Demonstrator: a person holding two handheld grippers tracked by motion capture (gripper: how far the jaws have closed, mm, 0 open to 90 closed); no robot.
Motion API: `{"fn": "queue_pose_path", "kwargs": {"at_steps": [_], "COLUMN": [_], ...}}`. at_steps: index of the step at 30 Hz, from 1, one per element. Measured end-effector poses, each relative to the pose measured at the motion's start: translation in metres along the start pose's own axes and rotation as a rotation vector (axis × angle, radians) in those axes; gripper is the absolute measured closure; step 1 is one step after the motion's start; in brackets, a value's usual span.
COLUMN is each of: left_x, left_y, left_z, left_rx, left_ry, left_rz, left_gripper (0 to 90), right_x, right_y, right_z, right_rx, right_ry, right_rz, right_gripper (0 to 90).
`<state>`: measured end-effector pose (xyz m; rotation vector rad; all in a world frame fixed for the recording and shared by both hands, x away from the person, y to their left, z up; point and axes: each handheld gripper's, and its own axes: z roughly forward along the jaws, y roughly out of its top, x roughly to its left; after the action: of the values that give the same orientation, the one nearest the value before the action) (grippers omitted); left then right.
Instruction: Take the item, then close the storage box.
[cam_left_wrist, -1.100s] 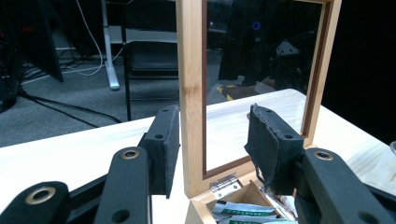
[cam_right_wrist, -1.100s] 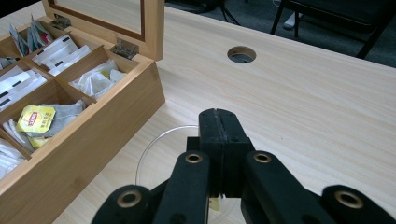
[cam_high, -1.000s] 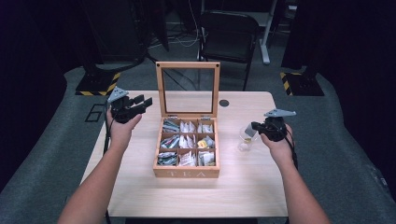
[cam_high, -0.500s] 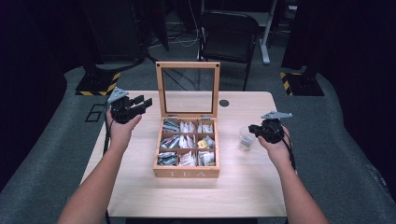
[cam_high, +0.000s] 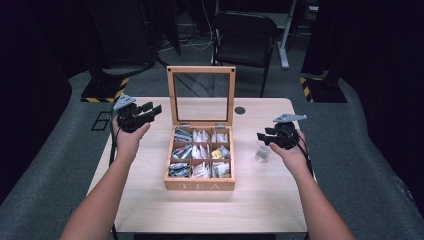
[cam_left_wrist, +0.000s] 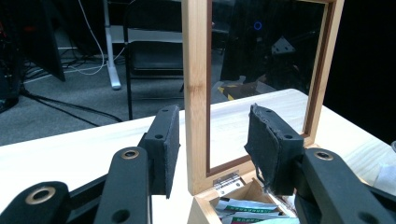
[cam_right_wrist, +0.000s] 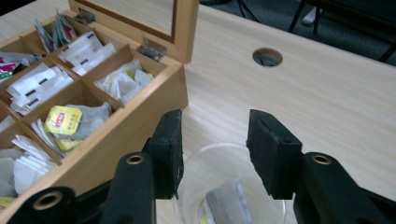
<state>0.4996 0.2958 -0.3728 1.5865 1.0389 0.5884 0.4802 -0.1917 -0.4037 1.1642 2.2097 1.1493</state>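
— What can't you make out from where you sit?

— In my right gripper view the clear plastic cup is cut off at the bottom edge, so I see its rim and the tea bag lying inside, but not its base. The tea bag is half out of frame and I can't read its tag. From the high view the cup is a pale blur.

— Where is the cup, and how does it stand?

— Upright, mouth up, on the table just right of the wooden tea box, apart from its wall. The tea bag's long side runs down into the cup.

— And your grippers?

— My right gripper has just been opening; its jaws stand apart over the rim, pads off it. My left gripper is parted with nothing between the pads, hovering left of the box's raised glass lid.
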Motion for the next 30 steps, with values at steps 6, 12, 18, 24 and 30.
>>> {"fn": "queue_pose_path", "kwargs": {"at_steps": [6,12,18,24,30], "left_x": [0.000,0.000,0.000,0.000,-0.001], "left_y": [0.000,0.001,0.002,0.003,0.006], "left_z": [0.000,0.000,0.000,-0.001,-0.002], "left_rx": [0.000,0.001,-0.007,-0.007,-0.012], "left_ry": [0.000,0.000,-0.004,-0.001,-0.003], "left_rz": [0.001,-0.003,0.001,0.006,0.005], "left_gripper": [54.0,54.0,54.0,53.8,53.7], "right_x": [0.008,0.012,0.018,0.019,0.020], "right_y": [0.013,0.027,0.041,0.058,0.070], "right_z": [-0.001,-0.001,0.001,0.002,0.004], "right_rx": [-0.027,-0.027,-0.053,-0.065,-0.078], "right_ry": [0.011,0.045,0.040,0.041,0.026], "right_rz": [-0.027,-0.019,-0.057,-0.039,-0.029], "right_gripper": [48.9,49.2,46.2,45.2,45.1]}}
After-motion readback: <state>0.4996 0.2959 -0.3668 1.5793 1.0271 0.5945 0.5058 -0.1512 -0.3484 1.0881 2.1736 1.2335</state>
